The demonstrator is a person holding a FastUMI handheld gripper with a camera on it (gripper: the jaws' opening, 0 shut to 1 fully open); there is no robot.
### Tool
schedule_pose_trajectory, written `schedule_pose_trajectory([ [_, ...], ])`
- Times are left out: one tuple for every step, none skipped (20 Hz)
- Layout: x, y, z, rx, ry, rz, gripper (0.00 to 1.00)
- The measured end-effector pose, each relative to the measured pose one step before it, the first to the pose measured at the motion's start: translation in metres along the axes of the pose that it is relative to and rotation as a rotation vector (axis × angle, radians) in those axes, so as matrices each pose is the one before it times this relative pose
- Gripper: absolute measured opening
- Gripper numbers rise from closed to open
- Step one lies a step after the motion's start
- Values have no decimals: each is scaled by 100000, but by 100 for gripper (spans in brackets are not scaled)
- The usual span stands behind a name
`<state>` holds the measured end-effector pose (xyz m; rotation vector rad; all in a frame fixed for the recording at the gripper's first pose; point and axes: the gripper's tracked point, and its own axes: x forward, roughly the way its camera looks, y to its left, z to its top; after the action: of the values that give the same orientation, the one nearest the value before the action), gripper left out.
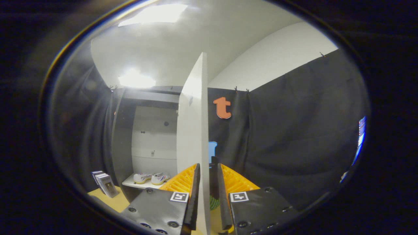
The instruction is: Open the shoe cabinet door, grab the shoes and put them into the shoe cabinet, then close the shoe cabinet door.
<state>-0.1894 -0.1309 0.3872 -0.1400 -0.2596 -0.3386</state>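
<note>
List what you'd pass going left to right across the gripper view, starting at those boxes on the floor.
Small boxes → pair of shoes on the cabinet shelf → open cabinet door, its edge between the fingers of the gripper → black cloth wall.

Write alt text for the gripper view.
The gripper's fingers straddle the edge of the open white cabinet door. Beyond it, a pair of white shoes sits on a shelf inside the shoe cabinet.

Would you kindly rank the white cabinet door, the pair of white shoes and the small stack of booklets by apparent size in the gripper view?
1. White cabinet door, edge between the hand-held gripper fingers; nearness exaggerates it.
2. Pair of white shoes.
3. Stack of booklets, roughly alike.
</note>
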Motion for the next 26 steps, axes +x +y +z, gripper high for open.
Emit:
schedule_pose_trajectory([
  [-100,-815,-106,361,339,1997,31],
  [45,-580,-260,666,666,2375,31],
  [229,-460,-389,955,1135,2169,32],
  [276,-500,-534,1088,1510,2021,32],
  [159,-296,-342,890,1483,1468,32],
  [251,-70,-371,1088,1302,1315,32],
  [370,-103,-311,1297,817,1174,32],
  [333,-70,-449,1604,1243,1588,33],
  [389,-297,-395,1464,1067,1535,33],
  [367,99,-372,1292,943,1982,40],
  [583,306,-436,733,879,1915,47],
  [567,94,-430,-104,1065,1171,53],
  [422,-183,-266,-402,1002,477,60],
  [357,-353,-25,8,-199,422,67],
  [252,-382,258,260,-790,14,74],
  [125,-289,183,147,-695,-373,74],
  [119,-295,-36,141,-298,-413,74],
  [124,-122,-231,59,280,291,74],
  [258,-8,-367,-225,1147,358,74],
  [353,103,-462,-297,1381,885,74],
  [267,55,-447,-176,1505,1080,74],
  [416,156,-516,-104,1698,1313,74],
  [71,148,-486,88,1980,1638,74],
  [169,126,-599,-42,2145,1046,74],
  [11,-182,-394,1209,1157,500,74],
  [66,1,76,2581,-293,1291,74],
])
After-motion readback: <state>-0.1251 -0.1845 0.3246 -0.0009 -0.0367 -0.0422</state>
